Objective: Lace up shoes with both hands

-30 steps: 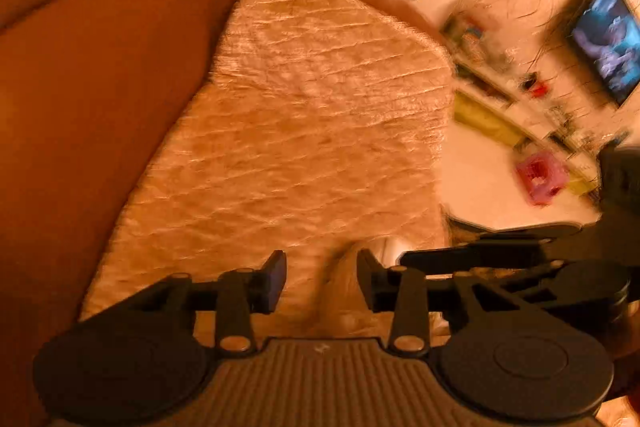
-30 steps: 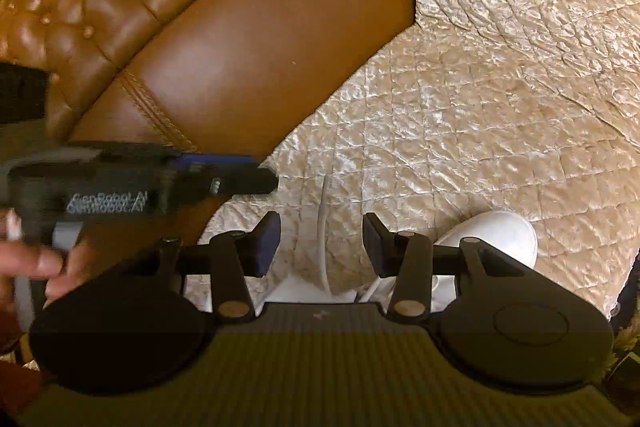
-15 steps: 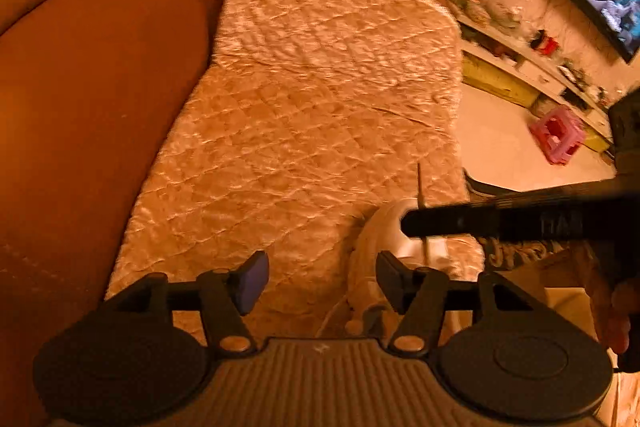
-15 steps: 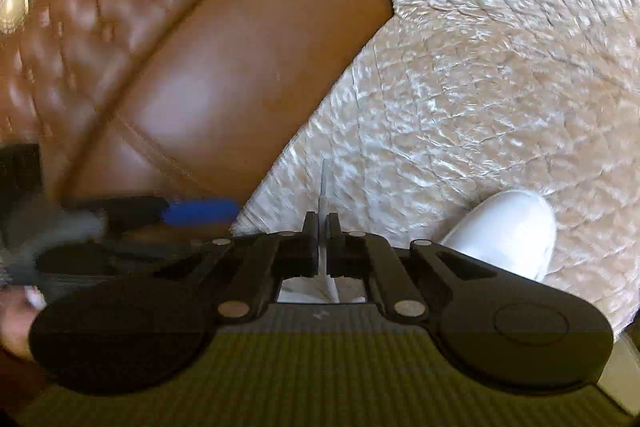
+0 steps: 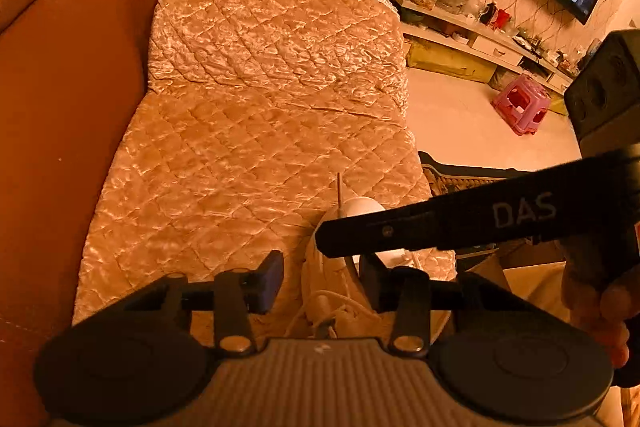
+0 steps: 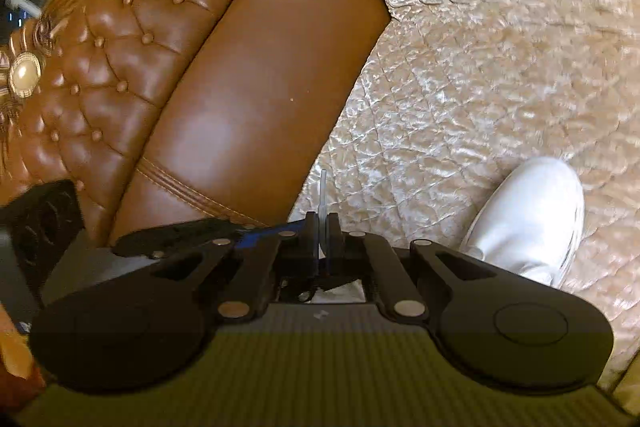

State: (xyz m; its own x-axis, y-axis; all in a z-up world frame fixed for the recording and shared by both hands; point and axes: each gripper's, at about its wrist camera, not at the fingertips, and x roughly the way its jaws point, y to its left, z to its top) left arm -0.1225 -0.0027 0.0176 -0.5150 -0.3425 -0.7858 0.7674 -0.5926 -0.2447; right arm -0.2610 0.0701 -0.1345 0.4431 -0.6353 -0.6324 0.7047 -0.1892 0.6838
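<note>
White lace tip (image 6: pixel 322 187) stays pinched in right tongs (image 6: pixel 323 233), lifted higher

A second ago your right tongs (image 6: pixel 323 241) stood open with the lace (image 6: pixel 322 195) loose between them; you closed them on it, and its tip stood up at 12 o'clock above the pinch. You widened your left tongs (image 5: pixel 320 277) and swung that view round, so the white shoe (image 5: pixel 360 211) came in between the fingers. Your right tool slid across at 3 o'clock. In the right view the shoe moved out to 3 o'clock.
</note>
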